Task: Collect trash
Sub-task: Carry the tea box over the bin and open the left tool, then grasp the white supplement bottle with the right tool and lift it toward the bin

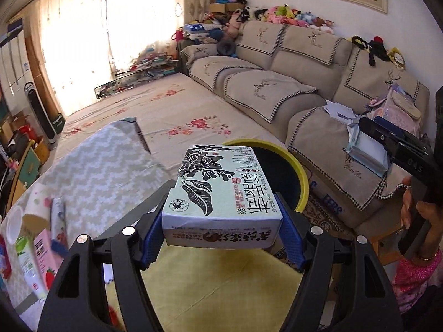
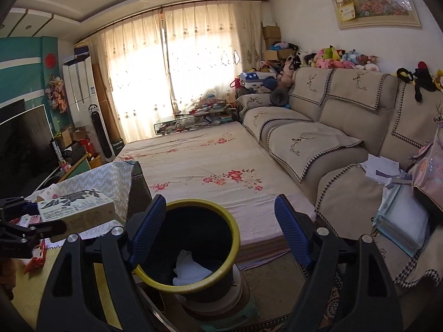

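My left gripper is shut on a pale green tea box with black leaf print, its blue pads pressed on both long sides. The box hangs just short of a black bin with a yellow rim. In the right wrist view the same bin stands right below my right gripper, which is open with nothing between its fingers. A crumpled white tissue lies inside the bin. The tea box and the left gripper show at the left edge of that view, beside the bin.
A table with a zigzag grey cloth holds cups, tubes and packets at the left. A floral-sheeted bed lies beyond the bin. A beige sofa with papers and a backpack runs along the right. A person's hand holds the right gripper.
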